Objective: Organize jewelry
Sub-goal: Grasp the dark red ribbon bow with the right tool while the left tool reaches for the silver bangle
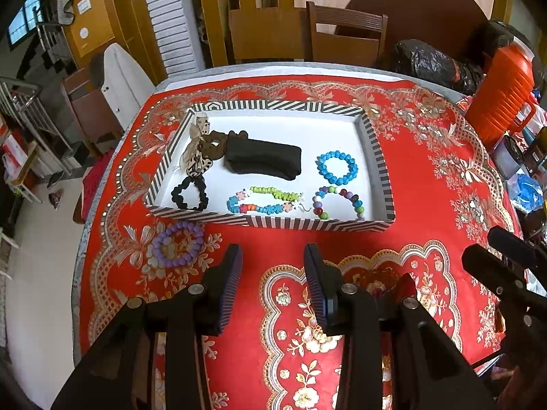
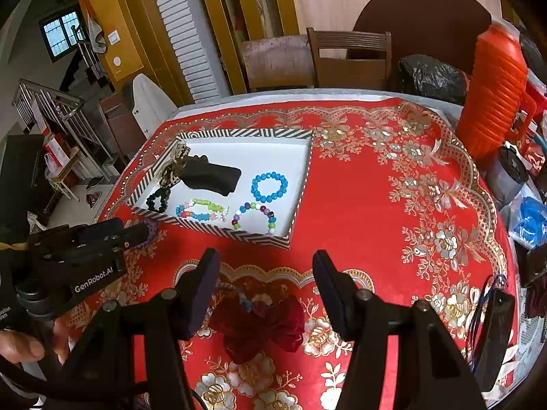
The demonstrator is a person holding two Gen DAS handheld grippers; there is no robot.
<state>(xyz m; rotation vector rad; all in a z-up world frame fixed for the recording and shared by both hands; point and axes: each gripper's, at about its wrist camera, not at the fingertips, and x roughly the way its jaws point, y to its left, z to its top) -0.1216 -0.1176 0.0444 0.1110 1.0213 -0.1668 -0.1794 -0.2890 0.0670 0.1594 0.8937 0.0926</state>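
Surface: you are looking down at a table that is wearing a red floral cloth with gold scalloped borders.
Tray: a black-and-white striped tray is sitting on the cloth toward the far left.
Purple bracelet: a purple bead bracelet is lying on the cloth just beside the tray's near left corner.
Scrunchie: a dark red scrunchie is lying on the cloth nearest you, with a small beaded piece touching its far edge.
Right edge: an orange ribbed jug is standing there, near a black plastic bag.
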